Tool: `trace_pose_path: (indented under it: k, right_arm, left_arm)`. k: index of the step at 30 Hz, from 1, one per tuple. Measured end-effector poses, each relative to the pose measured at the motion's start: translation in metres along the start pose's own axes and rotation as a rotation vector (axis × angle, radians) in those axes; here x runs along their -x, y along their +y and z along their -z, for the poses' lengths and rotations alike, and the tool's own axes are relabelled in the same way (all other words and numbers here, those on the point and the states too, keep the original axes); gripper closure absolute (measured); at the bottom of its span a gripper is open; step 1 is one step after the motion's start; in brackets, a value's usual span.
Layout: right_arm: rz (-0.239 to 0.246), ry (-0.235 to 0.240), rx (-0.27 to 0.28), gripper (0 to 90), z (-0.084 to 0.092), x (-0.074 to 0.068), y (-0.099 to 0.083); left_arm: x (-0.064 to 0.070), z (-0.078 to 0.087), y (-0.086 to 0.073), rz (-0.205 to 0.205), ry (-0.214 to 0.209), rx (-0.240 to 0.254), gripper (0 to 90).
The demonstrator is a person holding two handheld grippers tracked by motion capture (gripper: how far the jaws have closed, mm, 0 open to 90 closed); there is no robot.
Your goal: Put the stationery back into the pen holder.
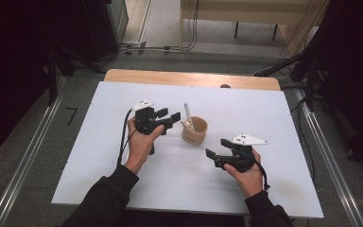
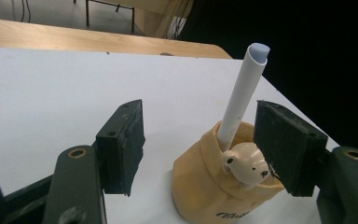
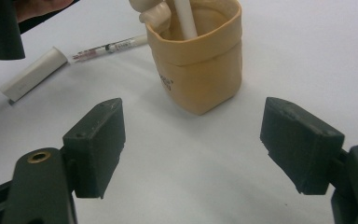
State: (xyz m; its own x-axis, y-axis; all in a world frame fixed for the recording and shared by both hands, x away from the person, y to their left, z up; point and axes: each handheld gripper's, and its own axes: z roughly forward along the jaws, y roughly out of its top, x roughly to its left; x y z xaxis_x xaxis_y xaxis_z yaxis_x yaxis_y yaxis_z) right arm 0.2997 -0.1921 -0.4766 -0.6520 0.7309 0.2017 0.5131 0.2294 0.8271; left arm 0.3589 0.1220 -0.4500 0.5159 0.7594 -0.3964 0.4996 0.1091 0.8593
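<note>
A tan cup [image 1: 195, 132] with a small bear figure [image 2: 247, 164] on its rim stands at the middle of the white table [image 1: 264, 109]. A white pen [image 1: 187, 113] stands upright in it. My left gripper [image 1: 169, 115] is open just left of the cup; in the left gripper view its jaws flank the cup [image 2: 214, 186] and pen [image 2: 242, 98] without touching them. My right gripper [image 1: 217, 147] is open and empty, right of and nearer than the cup [image 3: 200, 60]. A second white pen [image 3: 70, 58] lies flat on the table beyond the cup.
The table's wooden back edge [image 1: 189, 78] shows beyond the white sheet. Floor rails run along both sides of the table, with dark curtains and cables farther back. Bare white surface lies around the cup and toward the front edge.
</note>
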Motion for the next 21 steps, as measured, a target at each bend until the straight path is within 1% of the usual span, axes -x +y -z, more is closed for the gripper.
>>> trace_pose_path:
  k: [4, 10, 15, 21]
  right_arm:
    - [-0.001, 0.000, -0.001, 20.5, 0.000, 0.000, 0.000]
    - [-0.002, 0.001, -0.002, 20.5, 0.000, 0.000, 0.000]
    - [-0.003, 0.001, -0.003, 20.5, 0.000, 0.000, 0.000]
    - [-0.003, -0.001, -0.005, 20.5, 0.000, 0.000, -0.001]
  left_arm:
    - [-0.002, 0.002, -0.001, -0.007, 0.008, -0.002, 33.8]
    - [-0.010, 0.004, -0.003, -0.055, 0.062, -0.012, 32.7]
    - [-0.018, 0.004, -0.005, -0.057, 0.096, -0.021, 32.7]
    - [-0.026, 0.008, -0.006, -0.049, 0.118, -0.028, 32.7]
